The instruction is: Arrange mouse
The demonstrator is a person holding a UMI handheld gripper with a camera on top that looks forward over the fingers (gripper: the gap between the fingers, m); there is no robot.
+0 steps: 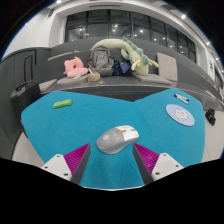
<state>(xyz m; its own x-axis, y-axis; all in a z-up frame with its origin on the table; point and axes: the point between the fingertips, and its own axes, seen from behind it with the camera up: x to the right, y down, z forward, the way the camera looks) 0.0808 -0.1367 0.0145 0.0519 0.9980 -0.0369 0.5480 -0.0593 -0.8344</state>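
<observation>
Because the job is to arrange the mouse, I hold over the one blue mat (60, 125), my workspace, its bare middle giving me room to shift things. Far behind it, a pile of soft toys (110, 58) sits out of the way; I make out about four. Far right lies one white disc (180, 113), far left one green marker (62, 103). The single mouse (118, 138) lies near, between my fingers. My gripper (115, 160) is spread, pads either side, not pinching it.
</observation>
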